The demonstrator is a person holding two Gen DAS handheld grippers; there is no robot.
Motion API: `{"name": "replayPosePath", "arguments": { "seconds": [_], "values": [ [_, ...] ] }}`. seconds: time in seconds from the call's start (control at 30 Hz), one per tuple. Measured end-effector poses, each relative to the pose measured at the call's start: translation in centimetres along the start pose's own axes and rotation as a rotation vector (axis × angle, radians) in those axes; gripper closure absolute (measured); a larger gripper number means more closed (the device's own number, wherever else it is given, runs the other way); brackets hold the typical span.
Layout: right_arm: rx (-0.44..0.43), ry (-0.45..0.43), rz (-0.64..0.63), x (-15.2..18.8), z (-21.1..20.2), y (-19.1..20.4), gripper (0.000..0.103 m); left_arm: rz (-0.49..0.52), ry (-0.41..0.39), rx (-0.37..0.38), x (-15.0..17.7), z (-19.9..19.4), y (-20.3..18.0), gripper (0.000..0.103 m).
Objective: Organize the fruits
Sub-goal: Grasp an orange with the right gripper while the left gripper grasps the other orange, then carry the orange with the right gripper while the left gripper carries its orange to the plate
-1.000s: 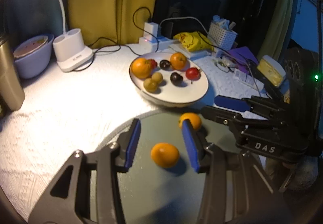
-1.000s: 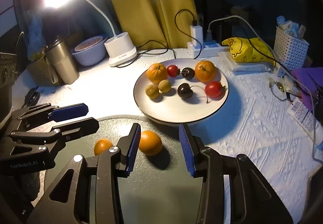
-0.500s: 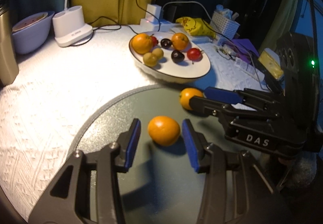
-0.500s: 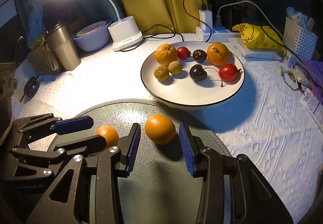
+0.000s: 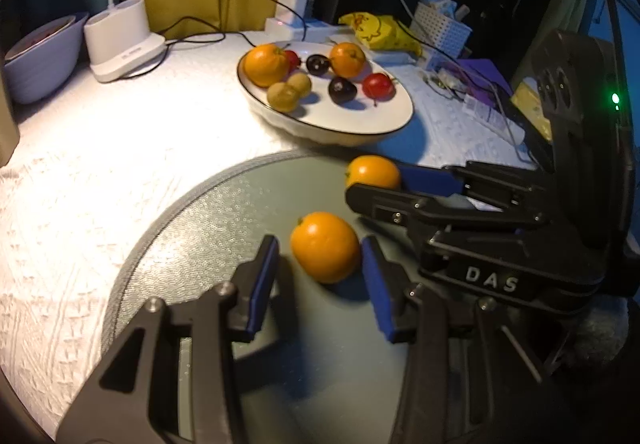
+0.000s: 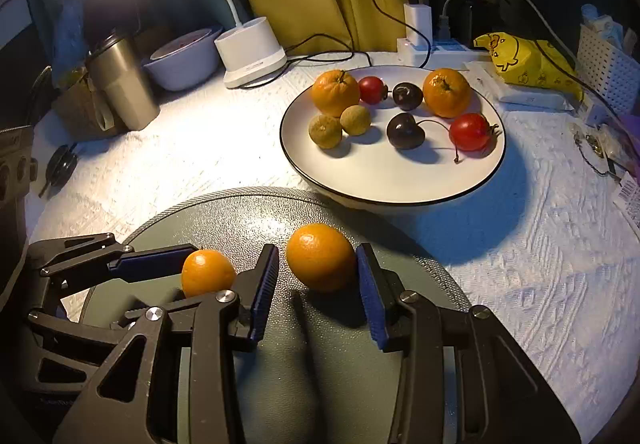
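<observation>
One orange (image 5: 325, 247) is framed between the spread pads of the left hand-held gripper (image 5: 320, 276) on the grey mat (image 5: 224, 228). The other orange (image 6: 320, 256) is framed by the right hand-held gripper (image 6: 318, 280), also spread; touching cannot quite be told.

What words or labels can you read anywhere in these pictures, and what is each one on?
"DAS": white letters on the black body of the right gripper, seen from the left wrist.
White lamp base: faint grey lettering, too small to read.
Yellow cartoon-print bag: no legible words.
Barcode label at the right edge: too blurred to read.
</observation>
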State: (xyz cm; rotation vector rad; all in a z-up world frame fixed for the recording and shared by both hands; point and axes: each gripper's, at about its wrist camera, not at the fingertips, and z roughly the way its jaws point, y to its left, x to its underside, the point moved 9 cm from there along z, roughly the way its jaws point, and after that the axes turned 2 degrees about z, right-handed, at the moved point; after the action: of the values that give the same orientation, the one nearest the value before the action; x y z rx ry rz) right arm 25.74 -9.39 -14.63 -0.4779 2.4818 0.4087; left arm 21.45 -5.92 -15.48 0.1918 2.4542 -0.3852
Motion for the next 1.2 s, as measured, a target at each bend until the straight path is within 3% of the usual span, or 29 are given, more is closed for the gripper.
{"name": "replayPosePath", "arguments": {
  "seconds": [0.63,0.7,1.2],
  "values": [
    [0.001,-0.023,-0.003,0.2,-1.4,-0.4,0.065,0.056,-0.023,-0.032,-1.0,0.5,-0.7,0.063],
    [0.001,-0.029,0.000,0.2,-1.7,-0.5,0.065,0.060,-0.023,-0.036,-1.1,0.6,-0.6,0.069],
    [0.008,-0.065,0.002,-0.3,-3.4,-0.7,0.065,0.070,-0.061,-0.039,-2.0,-0.7,-1.0,0.070]
  ]
}}
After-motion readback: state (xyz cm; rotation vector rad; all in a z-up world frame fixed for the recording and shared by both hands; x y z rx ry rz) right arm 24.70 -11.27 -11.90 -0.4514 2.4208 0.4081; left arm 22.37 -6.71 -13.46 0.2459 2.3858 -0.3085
